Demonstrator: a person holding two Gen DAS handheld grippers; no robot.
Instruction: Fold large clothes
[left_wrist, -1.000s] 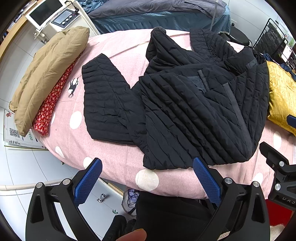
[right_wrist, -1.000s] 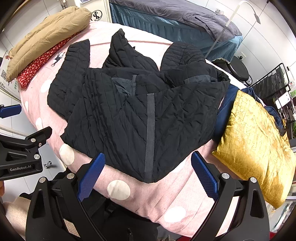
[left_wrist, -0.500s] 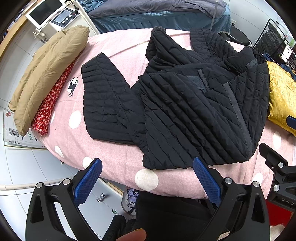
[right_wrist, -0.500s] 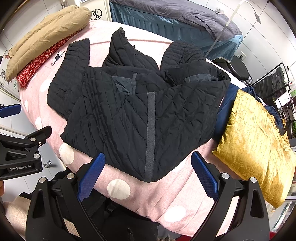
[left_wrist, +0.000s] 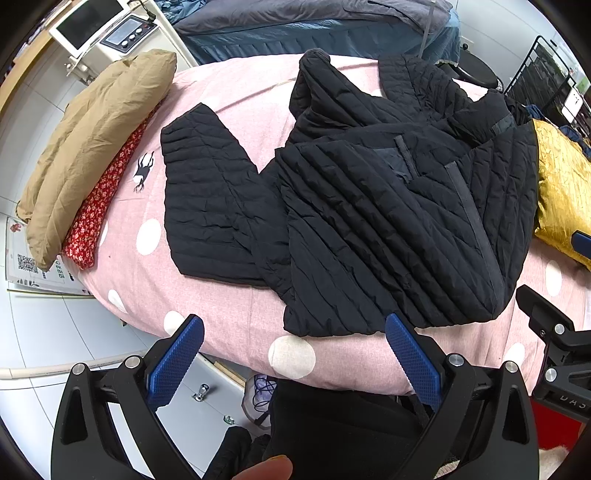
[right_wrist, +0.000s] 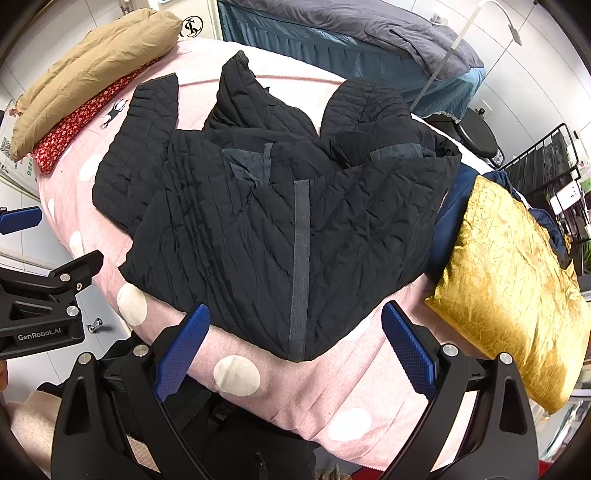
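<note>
A black quilted jacket (left_wrist: 369, 206) lies spread on a pink polka-dot bed (left_wrist: 236, 306), one sleeve (left_wrist: 199, 192) stretched out to the left. It also shows in the right wrist view (right_wrist: 280, 229), with a grey placket strip down its front. My left gripper (left_wrist: 295, 358) is open and empty, held above the bed's near edge just short of the jacket's hem. My right gripper (right_wrist: 295, 347) is open and empty, over the hem's lowest corner. Each gripper shows at the edge of the other's view.
A tan folded duvet (left_wrist: 92, 147) on a red floral cushion (left_wrist: 99, 206) lies at the bed's left. A gold pillow (right_wrist: 509, 273) lies at the right. A blue-grey bed (right_wrist: 351, 40) stands behind. White floor tiles (left_wrist: 44, 325) lie below left.
</note>
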